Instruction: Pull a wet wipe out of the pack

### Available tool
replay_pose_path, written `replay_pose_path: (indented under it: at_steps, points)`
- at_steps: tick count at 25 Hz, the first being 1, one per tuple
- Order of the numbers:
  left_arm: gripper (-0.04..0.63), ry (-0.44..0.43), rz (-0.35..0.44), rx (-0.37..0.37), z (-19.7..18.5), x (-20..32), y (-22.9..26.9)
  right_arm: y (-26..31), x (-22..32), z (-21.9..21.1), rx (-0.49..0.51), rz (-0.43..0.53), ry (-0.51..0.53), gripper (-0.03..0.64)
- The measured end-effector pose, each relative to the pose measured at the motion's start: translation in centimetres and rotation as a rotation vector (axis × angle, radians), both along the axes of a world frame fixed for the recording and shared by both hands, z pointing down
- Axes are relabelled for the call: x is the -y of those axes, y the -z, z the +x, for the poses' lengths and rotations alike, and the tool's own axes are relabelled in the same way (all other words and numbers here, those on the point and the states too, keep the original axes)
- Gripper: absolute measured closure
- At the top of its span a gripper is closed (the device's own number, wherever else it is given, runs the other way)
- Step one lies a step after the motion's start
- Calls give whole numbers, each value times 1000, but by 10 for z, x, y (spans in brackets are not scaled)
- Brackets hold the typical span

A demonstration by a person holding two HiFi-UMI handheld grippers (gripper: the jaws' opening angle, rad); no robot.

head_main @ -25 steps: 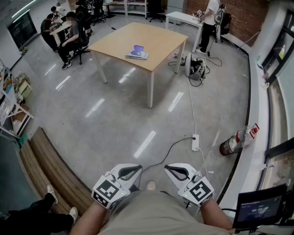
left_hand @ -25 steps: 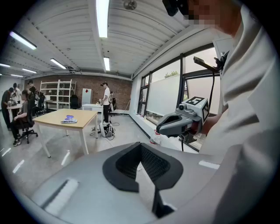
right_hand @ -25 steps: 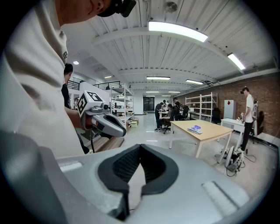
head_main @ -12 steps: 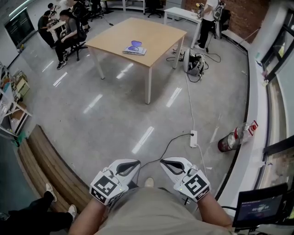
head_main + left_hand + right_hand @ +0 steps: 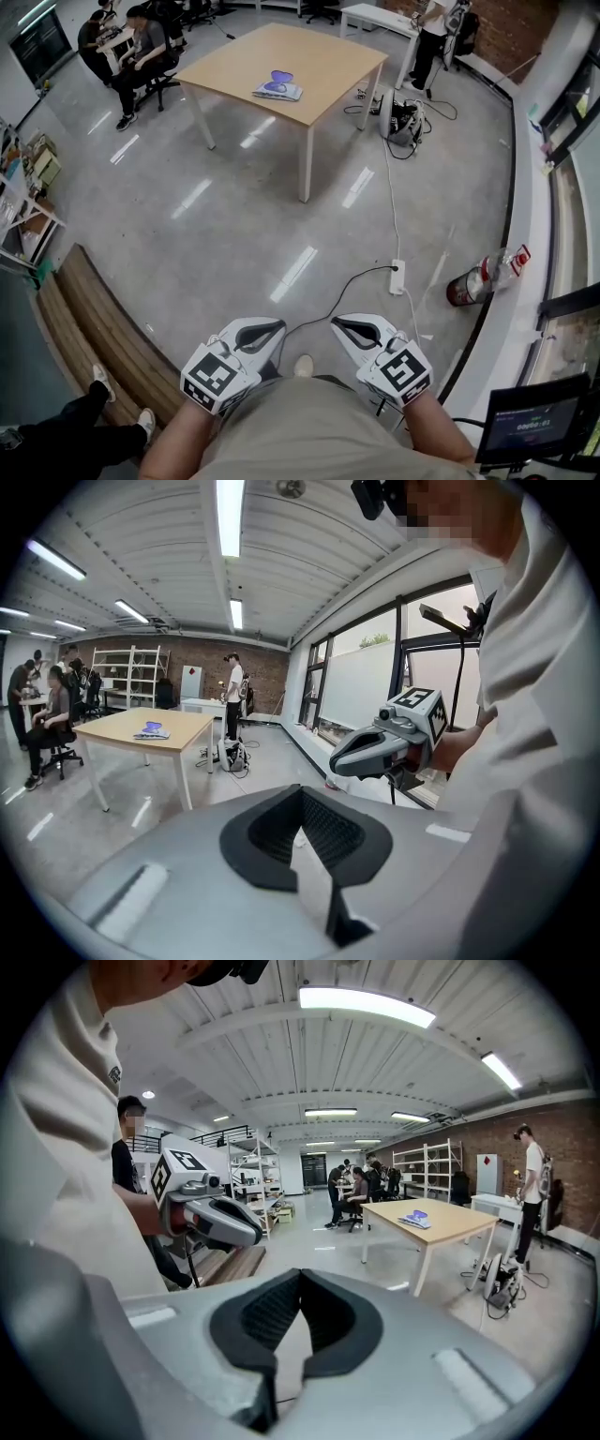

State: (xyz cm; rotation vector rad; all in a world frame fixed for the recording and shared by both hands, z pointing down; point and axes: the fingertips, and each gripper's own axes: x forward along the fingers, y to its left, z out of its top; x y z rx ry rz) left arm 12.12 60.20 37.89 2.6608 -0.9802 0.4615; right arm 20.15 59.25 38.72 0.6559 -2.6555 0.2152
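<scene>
- Our two hand-held grippers are the same build. The left hand-held gripper (image 5: 267, 329) and right hand-held gripper (image 5: 345, 326) both have smooth pale grey shells that taper toward the front.
- The jaws are lined with black padding that has a fine ribbed texture. It's curved, so each pair outlines a rounded, teardrop-ish window.
- Each one carries a white cube printed with black square markers: left cube (image 5: 214, 377), right cube (image 5: 409, 371).
- Up close, the grey shell has a lighter rectangular strip (image 5: 466, 1372) set into its top face.
- We're wearing a loose beige top (image 5: 309, 431) with short sleeves. There's a small dark print (image 5: 113, 1074) on one sleeve, too tiny to read.
- One light-coloured shoe toe (image 5: 302, 364) pokes out below.
</scene>
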Motion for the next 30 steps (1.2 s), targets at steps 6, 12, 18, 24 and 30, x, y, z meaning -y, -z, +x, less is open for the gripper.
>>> replay_pose_path:
  at_steps: [6, 12, 18, 24, 30]
  points:
    - [591, 15, -18, -5, -15, 27, -2, -3, 27, -17, -9, -37, 14, 615]
    - [591, -25, -15, -11, -33, 61, -7, -15, 58, -42, -1, -85, -6, 615]
    - [591, -29, -3, -37, -73, 97, 5, -5, 97, -79, -52, -64, -8, 615]
    - [591, -19, -1, -43, -131, 129, 9, 2, 128, -136, -44, -50, 20, 615]
    - [591, -15, 13, -54, -187, 155, 10, 4, 155, -194, -61, -41, 32, 615]
